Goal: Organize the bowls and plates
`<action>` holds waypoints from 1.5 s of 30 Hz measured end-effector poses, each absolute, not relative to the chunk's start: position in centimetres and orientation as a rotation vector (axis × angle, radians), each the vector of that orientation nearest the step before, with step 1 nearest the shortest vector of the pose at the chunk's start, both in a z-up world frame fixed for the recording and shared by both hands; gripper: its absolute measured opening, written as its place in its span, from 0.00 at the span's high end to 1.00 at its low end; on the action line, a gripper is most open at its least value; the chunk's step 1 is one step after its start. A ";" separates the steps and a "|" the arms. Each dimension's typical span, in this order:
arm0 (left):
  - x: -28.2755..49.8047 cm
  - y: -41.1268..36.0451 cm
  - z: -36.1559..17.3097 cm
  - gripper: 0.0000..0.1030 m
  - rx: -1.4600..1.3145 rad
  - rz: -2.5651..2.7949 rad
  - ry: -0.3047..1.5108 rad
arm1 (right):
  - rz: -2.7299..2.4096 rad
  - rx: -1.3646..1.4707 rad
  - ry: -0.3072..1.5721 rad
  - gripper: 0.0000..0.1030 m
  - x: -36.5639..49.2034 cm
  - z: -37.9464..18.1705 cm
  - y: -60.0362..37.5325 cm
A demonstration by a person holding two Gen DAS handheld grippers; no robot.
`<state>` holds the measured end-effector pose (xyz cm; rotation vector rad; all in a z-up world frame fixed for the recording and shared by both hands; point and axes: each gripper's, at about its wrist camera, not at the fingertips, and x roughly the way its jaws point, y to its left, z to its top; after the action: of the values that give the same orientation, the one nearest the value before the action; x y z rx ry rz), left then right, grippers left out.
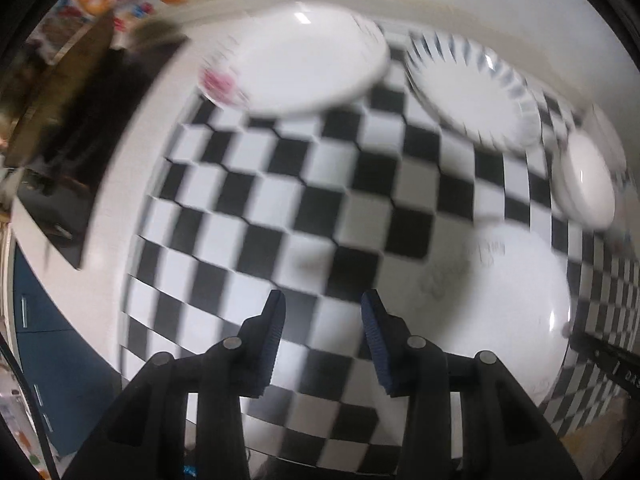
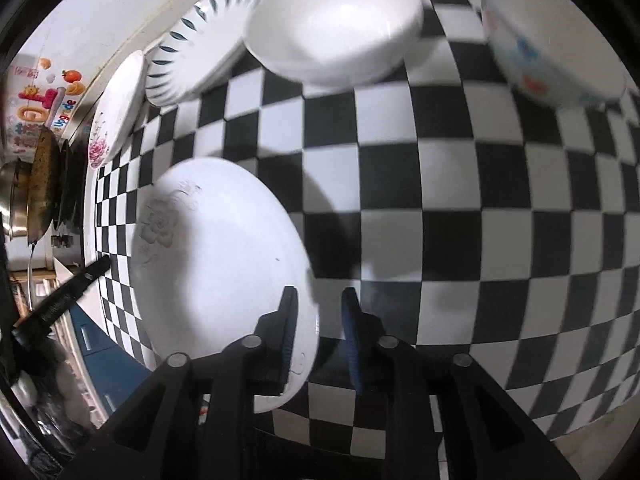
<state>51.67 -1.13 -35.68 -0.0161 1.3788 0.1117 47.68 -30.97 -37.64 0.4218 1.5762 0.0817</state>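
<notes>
1. Far left, right wrist view: a pan [image 2: 42,184] stands on edge beside a pot [image 2: 14,200], off the checkered cloth [image 2: 440,184] that covers the tabletop.
2. Left gripper [image 1: 323,334]: jaws spread, nothing between them, above bare cloth [image 1: 260,184] (this view is motion-blurred).
3. Back row: a pink-flower plate [image 2: 114,112] lies near the wall; just to its right is a blue-striped plate [image 2: 200,40], then a plain white bowl [image 2: 336,24].
4. In the left wrist view the same pink-flower plate [image 1: 296,60] and blue-striped plate [image 1: 472,96] lie side by side, with the white bowl [image 1: 586,184] further right.
5. Near edge: a large grey-flower plate [image 2: 216,260] rests on the cloth (also seen at [image 1: 500,312]).
6. Right gripper [image 2: 319,336]: jaws apart, straddling the grey-flower plate's rim, not visibly pinching it.
7. Far right: a patterned bowl [image 2: 552,44], tilted and blurred.
</notes>
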 end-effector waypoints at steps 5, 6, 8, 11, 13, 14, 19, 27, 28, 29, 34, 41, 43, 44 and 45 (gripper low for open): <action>53.4 2.1 -31.4 0.61 -0.046 0.136 1.263 | 0.178 0.442 1.490 0.40 50.4 -33.6 -27.7; 54.0 2.8 -31.2 0.60 -0.053 0.134 1.249 | 0.208 0.457 1.470 0.32 51.1 -32.9 -27.0; 55.2 4.4 -30.3 0.60 -0.082 0.121 1.220 | 0.251 0.484 1.434 0.28 52.6 -31.7 -25.3; 57.5 6.5 -30.4 0.60 -0.108 0.104 1.208 | 0.286 0.467 1.397 0.27 55.8 -30.4 -21.7; 59.1 8.6 -30.7 0.60 -0.132 0.103 1.217 | 0.306 0.432 1.365 0.24 58.6 -29.8 -19.2; 59.9 9.5 -30.9 0.60 -0.144 0.104 1.222 | 0.299 0.395 1.363 0.24 59.9 -29.8 -18.1; 64.0 14.4 -34.0 0.60 -0.283 0.105 1.288 | 0.315 0.269 1.388 0.24 68.2 -31.0 -13.1; 69.8 17.4 -39.4 0.62 -0.436 0.004 1.393 | 0.362 0.210 1.489 0.26 78.2 -36.3 -8.8; 70.3 17.4 -39.8 0.62 -0.442 0.000 1.400 | 0.365 0.209 1.511 0.27 79.3 -37.2 -8.4; 71.0 17.4 -40.4 0.62 -0.445 0.002 1.414 | 0.352 0.195 1.525 0.30 80.4 -38.0 -8.2; 72.2 17.7 -42.1 0.62 -0.456 -0.013 1.452 | 0.362 0.187 1.583 0.38 83.3 -41.2 -7.4; 72.7 17.0 -43.3 0.63 -0.396 -0.028 1.462 | 0.382 0.165 1.662 0.69 84.2 -43.8 -6.6; 72.6 16.6 -43.3 0.65 -0.367 -0.017 1.439 | 0.370 0.121 1.643 0.77 84.0 -43.7 -6.5; 72.6 16.5 -43.3 0.68 -0.360 -0.013 1.433 | 0.377 0.123 1.638 0.78 83.8 -43.6 -6.5; 72.6 16.4 -43.3 0.69 -0.356 -0.014 1.431 | 0.383 0.129 1.627 0.78 83.6 -43.5 -6.7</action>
<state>72.64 16.45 -43.27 -0.3557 1.4309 -0.0138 83.55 -6.73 -43.52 0.1291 1.6269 0.3827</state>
